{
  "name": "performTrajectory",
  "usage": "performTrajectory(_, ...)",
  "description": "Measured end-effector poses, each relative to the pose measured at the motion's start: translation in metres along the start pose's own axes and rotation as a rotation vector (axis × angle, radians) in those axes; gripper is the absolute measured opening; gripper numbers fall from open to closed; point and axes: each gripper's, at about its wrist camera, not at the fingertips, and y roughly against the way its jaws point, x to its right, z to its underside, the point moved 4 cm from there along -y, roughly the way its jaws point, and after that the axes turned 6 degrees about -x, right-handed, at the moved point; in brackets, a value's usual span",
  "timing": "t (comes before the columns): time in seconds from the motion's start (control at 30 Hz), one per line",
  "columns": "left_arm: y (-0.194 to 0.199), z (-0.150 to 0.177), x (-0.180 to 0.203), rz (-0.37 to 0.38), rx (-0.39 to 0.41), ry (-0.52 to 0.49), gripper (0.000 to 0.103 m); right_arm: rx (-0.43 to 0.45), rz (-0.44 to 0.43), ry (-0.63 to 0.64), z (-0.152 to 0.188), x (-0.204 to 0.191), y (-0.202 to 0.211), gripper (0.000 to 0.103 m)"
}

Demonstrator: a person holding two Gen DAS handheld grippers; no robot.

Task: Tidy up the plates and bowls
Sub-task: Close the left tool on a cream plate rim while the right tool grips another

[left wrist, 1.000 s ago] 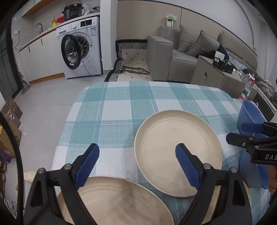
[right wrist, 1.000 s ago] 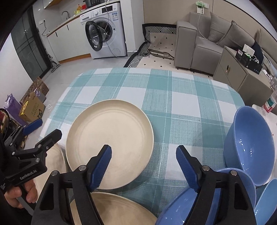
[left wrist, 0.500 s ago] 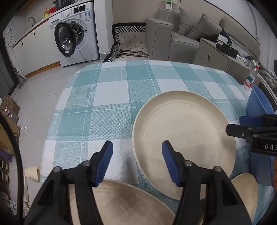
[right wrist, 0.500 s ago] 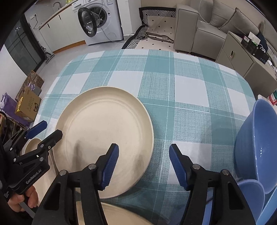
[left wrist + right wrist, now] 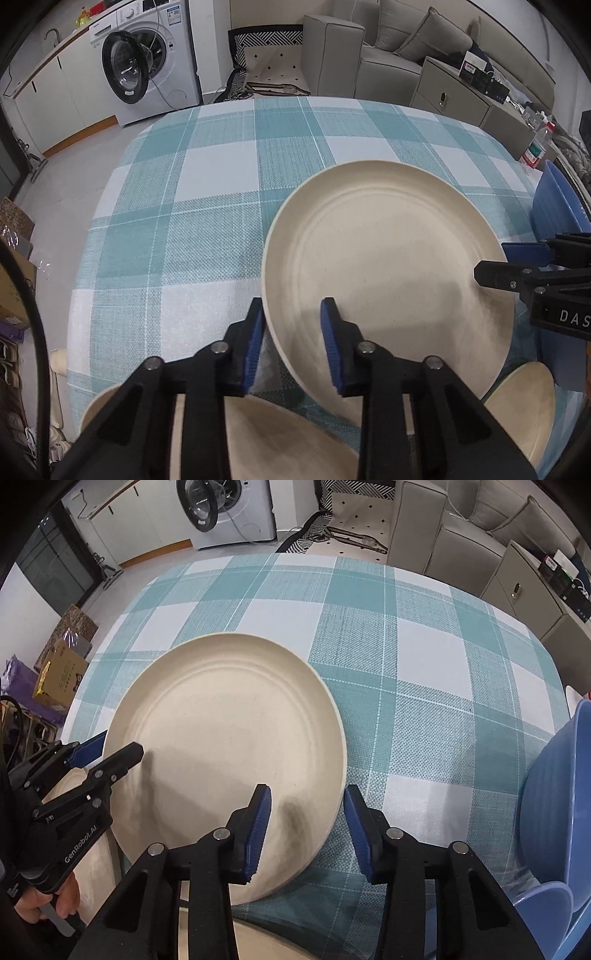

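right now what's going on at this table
A person holds a gripper in each hand over the checked tablecloth. Both straddle opposite edges of the large cream plate: the left gripper and right gripper have just been closing on its rim, though a firm pinch isn't clear yet. More cream plates and blue bowls wait nearby, unsorted.

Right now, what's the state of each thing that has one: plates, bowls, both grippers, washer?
large cream round plate: face up, opposite rims between the two grippers' jaws.
left gripper: jaws have just been closing, shut on the plate's rim.
right gripper: jaws have just been closing, open, rim between pads, not pressed.
big blue bowl: tilted, mouth facing the plate.
white washing machine's door: open.
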Motion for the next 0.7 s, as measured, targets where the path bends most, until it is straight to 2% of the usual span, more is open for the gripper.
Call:
performTrajectory(0.3, 0.000, 0.002, 0.001, -0.026, 0.002, -0.015, 0.022, 0.010, 0.051, 0.028, 0.001, 0.002, 0.001, 0.025)
performTrajectory(0.7, 0.014, 0.000, 0.004, -0.050, 0.037, -0.024, 0.022, 0.070, 0.045, 0.020, 0.005, 0.004, 0.014, 0.025)
